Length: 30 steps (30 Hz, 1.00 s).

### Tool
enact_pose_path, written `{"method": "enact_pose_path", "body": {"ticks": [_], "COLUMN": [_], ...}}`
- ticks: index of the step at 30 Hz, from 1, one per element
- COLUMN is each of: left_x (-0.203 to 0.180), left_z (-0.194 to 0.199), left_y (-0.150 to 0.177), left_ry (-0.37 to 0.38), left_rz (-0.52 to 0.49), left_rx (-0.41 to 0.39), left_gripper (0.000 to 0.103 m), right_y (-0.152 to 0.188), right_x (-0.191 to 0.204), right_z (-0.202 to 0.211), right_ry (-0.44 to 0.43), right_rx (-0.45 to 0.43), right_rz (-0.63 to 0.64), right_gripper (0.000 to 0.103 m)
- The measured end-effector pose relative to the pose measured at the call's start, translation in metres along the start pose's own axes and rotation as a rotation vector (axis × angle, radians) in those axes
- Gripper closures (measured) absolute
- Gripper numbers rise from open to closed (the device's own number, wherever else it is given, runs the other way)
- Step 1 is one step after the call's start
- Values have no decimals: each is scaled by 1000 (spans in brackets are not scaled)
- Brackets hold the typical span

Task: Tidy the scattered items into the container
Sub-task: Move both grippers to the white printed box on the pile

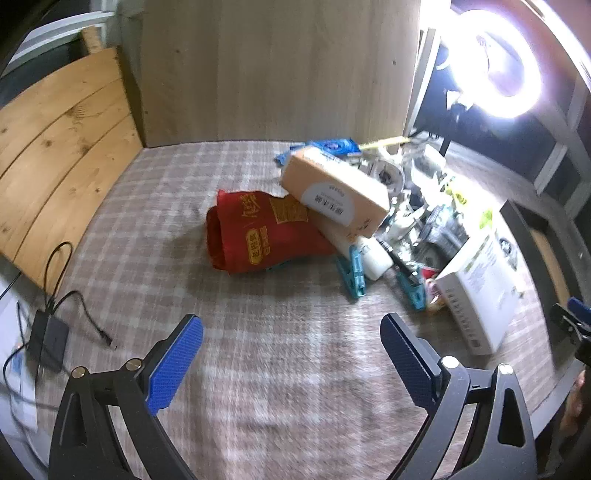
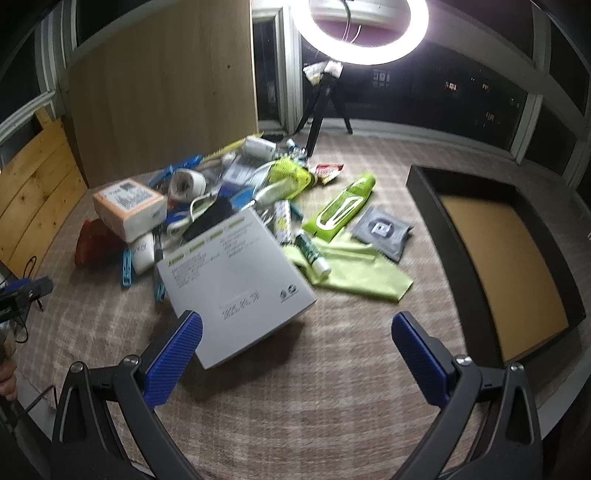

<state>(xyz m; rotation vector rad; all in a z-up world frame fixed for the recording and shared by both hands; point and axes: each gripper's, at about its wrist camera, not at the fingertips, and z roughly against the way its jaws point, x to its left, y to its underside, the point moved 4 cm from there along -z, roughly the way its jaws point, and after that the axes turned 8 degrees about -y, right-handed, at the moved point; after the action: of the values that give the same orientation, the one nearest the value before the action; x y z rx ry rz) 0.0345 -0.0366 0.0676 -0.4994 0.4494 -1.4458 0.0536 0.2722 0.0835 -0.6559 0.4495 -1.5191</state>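
A heap of scattered items lies on a plaid cloth. In the left wrist view my left gripper (image 1: pixel 291 332) is open and empty over bare cloth, short of a red pouch (image 1: pixel 258 232), an orange tissue pack (image 1: pixel 336 188) and teal clothes pegs (image 1: pixel 352 271). In the right wrist view my right gripper (image 2: pixel 297 328) is open, its left finger just in front of a white box (image 2: pixel 236 273). Beyond lie a green cloth (image 2: pixel 354 269), a green packet (image 2: pixel 341 206) and a grey wipes pack (image 2: pixel 380 232). The dark tray (image 2: pixel 428 184) with a brown floor stands at the right, nothing inside it.
A wooden panel (image 1: pixel 269 70) stands behind the heap, and plank boards (image 1: pixel 59 147) are at the left. A black adapter with cables (image 1: pixel 48 339) lies at the cloth's left edge. A bright ring light on a tripod (image 2: pixel 362 33) stands behind the heap.
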Motion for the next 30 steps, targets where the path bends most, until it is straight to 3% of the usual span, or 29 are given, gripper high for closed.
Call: {"method": "enact_pose_path", "body": {"ticks": [11,14,20,27,30], "left_x": [-70,-94,-131,-153,-161], "left_z": [38,45,50,36,20], "left_y": [6,5,8,23,28], "left_ry": [-12,-7,-70,-137,-103], "left_rz": [30,65,104,162,193], "left_rx": [-29,-27,-29,14,65], "left_gripper": [7,7,8,17,28], "right_y": [-27,-35,-47,-46,-45], "right_x": [-19,-30,-39,-44,-40], "right_z": [1,3,1,-32,-51], "right_ry": [-73,-126,-205,-339,-395], "right_rx": [-20,-8,-23,53,109], "right_rz": [126,119,221,267,283], "right_gripper": [0,0,0,3,16]}}
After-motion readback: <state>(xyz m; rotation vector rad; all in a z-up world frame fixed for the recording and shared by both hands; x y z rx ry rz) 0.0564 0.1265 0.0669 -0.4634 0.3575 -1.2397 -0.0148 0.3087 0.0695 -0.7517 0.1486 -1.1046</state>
